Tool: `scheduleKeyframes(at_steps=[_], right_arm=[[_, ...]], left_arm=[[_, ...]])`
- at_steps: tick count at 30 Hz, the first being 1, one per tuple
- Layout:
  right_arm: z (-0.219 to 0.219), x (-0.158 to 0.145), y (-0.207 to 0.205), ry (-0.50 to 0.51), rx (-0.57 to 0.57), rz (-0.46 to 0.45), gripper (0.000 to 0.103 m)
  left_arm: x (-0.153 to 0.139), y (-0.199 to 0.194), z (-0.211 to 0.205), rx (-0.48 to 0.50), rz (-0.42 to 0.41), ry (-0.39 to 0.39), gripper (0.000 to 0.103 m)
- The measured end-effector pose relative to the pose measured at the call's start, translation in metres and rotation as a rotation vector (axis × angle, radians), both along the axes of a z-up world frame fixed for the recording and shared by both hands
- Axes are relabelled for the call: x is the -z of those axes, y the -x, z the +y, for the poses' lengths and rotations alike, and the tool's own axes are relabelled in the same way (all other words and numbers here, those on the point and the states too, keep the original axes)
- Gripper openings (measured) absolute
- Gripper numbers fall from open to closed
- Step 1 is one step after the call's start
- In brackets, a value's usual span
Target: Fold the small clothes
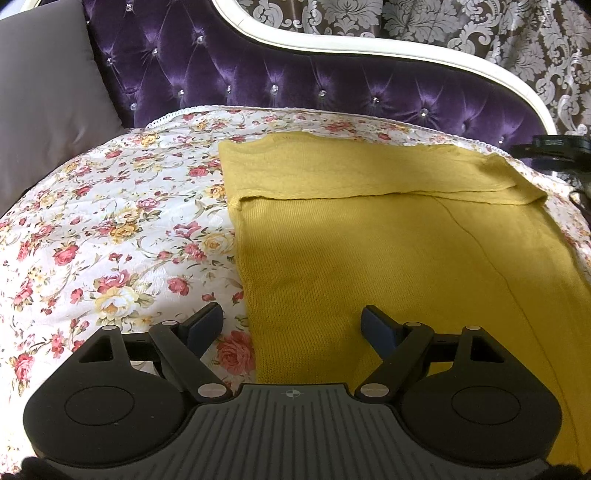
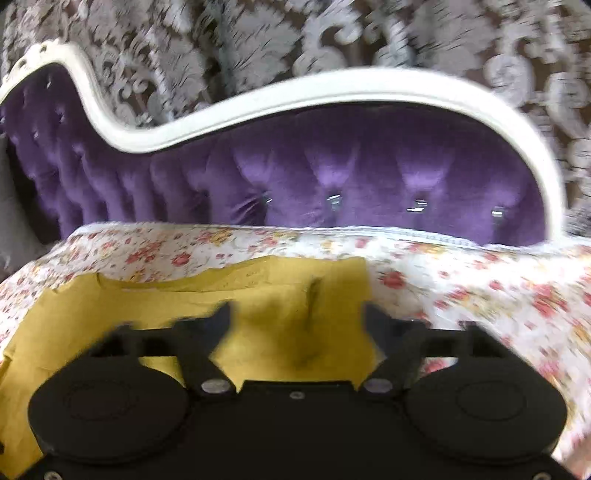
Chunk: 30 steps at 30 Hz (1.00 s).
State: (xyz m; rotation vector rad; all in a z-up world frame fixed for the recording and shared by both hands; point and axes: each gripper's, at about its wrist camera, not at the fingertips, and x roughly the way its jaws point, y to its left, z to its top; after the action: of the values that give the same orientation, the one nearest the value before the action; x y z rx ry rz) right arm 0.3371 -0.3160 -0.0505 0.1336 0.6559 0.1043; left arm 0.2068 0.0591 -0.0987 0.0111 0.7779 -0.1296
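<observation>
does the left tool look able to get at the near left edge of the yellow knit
Probably yes. The left tool hangs open right above the yellow knit's left edge, one finger over the floral cover, the other over the knit, with nothing between it and the edge.

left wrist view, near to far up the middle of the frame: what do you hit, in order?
left gripper → yellow knit garment, flat part → its folded-over top band → floral bedspread strip with white trim → purple tufted backrest → white frame rail → damask curtain.
</observation>
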Motion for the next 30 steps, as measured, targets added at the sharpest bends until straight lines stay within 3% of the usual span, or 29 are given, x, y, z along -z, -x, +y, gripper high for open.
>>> scheduleKeyframes(at_steps=[5, 7, 8, 11, 13, 14, 16, 17, 18, 20, 24, 26, 28, 30], right_arm=[[0.004, 0.021, -0.028, 0.003, -0.063, 0.105, 0.056], [0.008, 0.026, -0.031, 0.022, -0.069, 0.141, 0.037], [0.012, 0.024, -0.029, 0.048, -0.076, 0.133, 0.018], [0.024, 0.003, -0.012, 0.090, -0.123, 0.048, 0.017], [0.022, -0.002, -0.004, 0.122, -0.070, 0.008, 0.019], [0.018, 0.003, -0.007, 0.155, -0.031, 0.044, 0.024], [0.010, 0.014, -0.014, 0.217, 0.049, 0.108, 0.044], [0.003, 0.015, -0.012, 0.205, 0.075, 0.102, 0.059], [-0.003, 0.014, -0.011, 0.182, 0.092, 0.087, 0.065], [-0.008, 0.010, -0.008, 0.145, 0.123, 0.051, 0.066], [-0.016, 0.017, -0.029, 0.120, 0.136, 0.065, 0.065], [-0.029, 0.025, -0.044, 0.030, 0.149, 0.099, 0.062], [-0.043, 0.038, -0.055, -0.089, 0.151, 0.148, 0.055], [-0.047, 0.044, -0.057, -0.143, 0.128, 0.151, 0.033]], left_arm=[[0.000, 0.000, 0.000, 0.000, 0.000, -0.001, 0.082], [0.000, 0.000, 0.000, 0.000, 0.001, 0.000, 0.082], [0.000, 0.000, 0.000, 0.000, 0.000, 0.000, 0.082], [0.001, 0.000, 0.000, 0.000, 0.000, 0.001, 0.082], [0.001, 0.000, 0.000, 0.000, 0.000, 0.001, 0.082], [0.001, 0.000, 0.000, 0.000, 0.000, 0.001, 0.082], [0.000, 0.000, 0.000, 0.000, 0.000, 0.003, 0.082], [0.000, 0.000, 0.000, -0.001, -0.001, 0.007, 0.082], [0.000, 0.000, 0.001, -0.001, -0.001, 0.011, 0.082], [0.000, 0.000, 0.001, -0.001, 0.000, 0.010, 0.082], [-0.001, 0.001, 0.000, -0.002, 0.000, 0.006, 0.082], [-0.001, 0.001, 0.000, -0.003, 0.001, 0.009, 0.082], [-0.001, 0.001, -0.001, -0.003, 0.002, 0.005, 0.082], [-0.001, 0.001, -0.001, -0.003, 0.003, 0.002, 0.082]])
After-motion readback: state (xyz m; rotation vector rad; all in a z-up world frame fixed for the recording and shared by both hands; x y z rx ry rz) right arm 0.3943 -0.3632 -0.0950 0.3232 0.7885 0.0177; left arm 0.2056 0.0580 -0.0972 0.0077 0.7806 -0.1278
